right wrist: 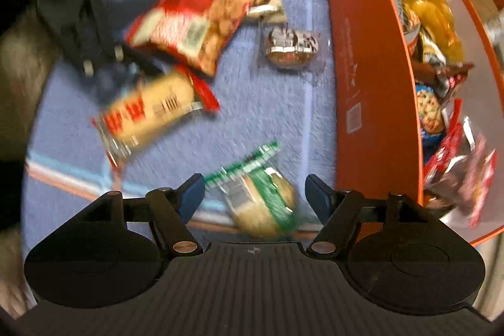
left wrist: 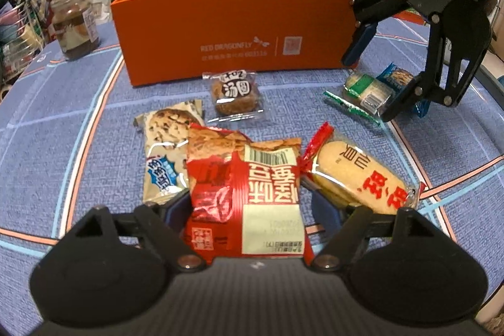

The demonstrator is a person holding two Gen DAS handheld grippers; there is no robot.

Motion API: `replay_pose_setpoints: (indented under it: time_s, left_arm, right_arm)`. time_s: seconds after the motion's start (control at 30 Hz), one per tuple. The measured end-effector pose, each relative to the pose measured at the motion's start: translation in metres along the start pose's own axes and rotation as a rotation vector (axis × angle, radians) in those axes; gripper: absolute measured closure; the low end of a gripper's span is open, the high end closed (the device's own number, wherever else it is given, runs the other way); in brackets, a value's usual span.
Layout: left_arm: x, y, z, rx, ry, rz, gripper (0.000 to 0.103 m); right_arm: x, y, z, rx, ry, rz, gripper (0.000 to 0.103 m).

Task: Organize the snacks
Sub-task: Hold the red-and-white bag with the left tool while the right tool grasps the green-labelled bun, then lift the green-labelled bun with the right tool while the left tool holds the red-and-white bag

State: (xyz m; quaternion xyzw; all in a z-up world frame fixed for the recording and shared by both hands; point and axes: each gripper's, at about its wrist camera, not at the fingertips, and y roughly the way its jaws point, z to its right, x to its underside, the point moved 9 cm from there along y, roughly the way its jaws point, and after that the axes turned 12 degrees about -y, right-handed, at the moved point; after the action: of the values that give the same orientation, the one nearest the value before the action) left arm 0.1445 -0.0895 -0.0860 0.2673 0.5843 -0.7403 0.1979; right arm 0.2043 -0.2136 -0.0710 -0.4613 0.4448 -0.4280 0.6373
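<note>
The tabletop (left wrist: pixel 47 122) is covered in a blue cloth with pale and orange lines. At its far side stands the orange box (left wrist: pixel 239 30), open at the top. The right wrist view looks into it: yellow, red, blue and dark snack packets (right wrist: pixel 441 103) lie heaped inside, too blurred to name one by one. Left of the box stands a glass jar (left wrist: pixel 74 21) with dark contents, well apart from the snacks. Shelves and clutter fill the room behind.

On the cloth in front of the box lie the loose snacks. Nearest the left gripper (left wrist: pixel 252 210) is a red bag (left wrist: pixel 245 194), which lies between its fingers; the jaws stand moderately wide, and whether the pads touch the bag cannot be told. Just left of the bag, partly under it, is a beige cookie packet (left wrist: pixel 167 147). Just right of it lies a rice cracker pack (left wrist: pixel 356 178) with red ends. Further on, close before the box wall, is a small clear-wrapped cake (left wrist: pixel 234 95).

To the right, the right gripper (right wrist: pixel 252 194) points down over a green-wrapped packet (right wrist: pixel 261 203), its jaws apart on either side without pressing it. A blue packet (left wrist: pixel 397 77) lies just beside the green one, partly behind that gripper's finger.
</note>
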Motion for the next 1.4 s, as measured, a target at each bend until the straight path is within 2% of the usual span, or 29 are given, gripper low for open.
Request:
replay_pose_setpoints:
  time_s: [0.1, 0.2, 0.3, 0.37, 0.4, 0.47, 0.5, 0.6, 0.67, 0.7, 0.73, 0.83, 0.87, 0.9, 0.93, 1.0, 1.03, 1.07, 1.1, 1.17, 1.27, 1.33, 1.4]
  left_arm:
    - [0.000, -0.001, 0.000, 0.002, -0.003, -0.002, 0.024]
    - [0.000, 0.000, -0.001, 0.003, 0.001, -0.003, 0.023]
    - [0.001, 0.001, 0.000, 0.007, 0.007, -0.009, 0.019]
    - [0.001, 0.001, 0.000, 0.008, 0.009, -0.013, 0.019]
    - [0.001, 0.000, 0.000, 0.010, 0.007, -0.018, 0.019]
    - [0.001, -0.001, -0.001, 0.015, -0.010, -0.021, 0.018]
    - [0.000, -0.003, -0.003, 0.019, -0.026, -0.019, 0.018]
    - [-0.003, -0.008, -0.003, 0.025, -0.039, 0.008, 0.019]
    - [-0.005, -0.013, -0.003, 0.029, -0.041, 0.030, 0.019]
    - [-0.005, -0.017, -0.003, 0.036, -0.045, 0.040, 0.019]
    - [-0.006, -0.021, -0.003, 0.044, -0.049, 0.046, 0.019]
    - [-0.007, -0.035, -0.005, 0.058, -0.048, 0.069, 0.019]
    - [-0.006, -0.039, -0.007, 0.062, -0.046, 0.073, 0.019]
    - [-0.007, -0.042, -0.008, 0.062, -0.050, 0.076, 0.019]
    - [-0.007, -0.044, -0.011, 0.063, -0.057, 0.077, 0.019]
    - [-0.008, -0.049, -0.017, 0.066, -0.073, 0.078, 0.019]
    - [-0.009, -0.050, -0.019, 0.066, -0.075, 0.081, 0.019]
    - [-0.010, -0.049, -0.021, 0.067, -0.074, 0.082, 0.019]
    - [-0.012, -0.050, -0.022, 0.067, -0.074, 0.083, 0.019]
    - [-0.014, -0.050, -0.023, 0.075, -0.077, 0.080, 0.019]
    - [-0.015, -0.047, -0.023, 0.080, -0.070, 0.074, 0.019]
    - [-0.015, -0.046, -0.023, 0.079, -0.061, 0.069, 0.019]
    - [-0.013, -0.044, -0.026, 0.074, -0.055, 0.061, 0.019]
  right_arm:
    - [0.005, 0.011, -0.002, -0.003, -0.079, -0.080, 0.049]
    - [0.004, 0.013, 0.001, -0.041, -0.108, -0.062, 0.052]
    - [0.004, 0.015, 0.009, -0.091, -0.032, -0.069, 0.057]
    - [0.007, 0.017, 0.017, -0.106, 0.111, -0.097, 0.056]
    - [0.011, 0.018, 0.020, -0.104, 0.230, -0.111, 0.051]
    - [0.016, 0.017, 0.020, -0.037, 0.392, -0.138, 0.040]
    - [0.015, 0.016, 0.016, 0.009, 0.446, -0.142, 0.039]
    - [0.009, 0.007, -0.001, 0.190, 0.649, -0.149, 0.039]
    - [0.015, 0.000, -0.012, 0.325, 0.875, -0.167, 0.041]
    - [0.014, -0.003, -0.019, 0.375, 0.933, -0.155, 0.051]
    - [0.013, -0.005, -0.029, 0.418, 1.001, -0.130, 0.056]
    - [0.004, -0.010, -0.057, 0.427, 1.167, -0.055, 0.065]
    - [0.000, -0.010, -0.065, 0.414, 1.203, -0.034, 0.063]
    - [-0.003, -0.011, -0.072, 0.385, 1.229, -0.004, 0.057]
    - [-0.006, -0.015, -0.080, 0.361, 1.242, 0.065, 0.053]
    - [-0.007, -0.029, -0.080, 0.431, 1.224, 0.123, 0.032]
    - [-0.002, -0.041, -0.073, 0.504, 1.192, 0.140, 0.032]
    - [0.002, -0.046, -0.066, 0.535, 1.157, 0.160, 0.032]
    - [0.003, -0.050, -0.058, 0.530, 1.110, 0.184, 0.036]
    - [0.001, -0.043, -0.042, 0.464, 0.993, 0.217, 0.044]
    - [-0.005, -0.027, -0.033, 0.380, 0.783, 0.159, 0.048]
    - [-0.003, -0.019, -0.029, 0.340, 0.717, 0.118, 0.048]
    - [0.005, -0.013, -0.023, 0.314, 0.704, 0.105, 0.048]
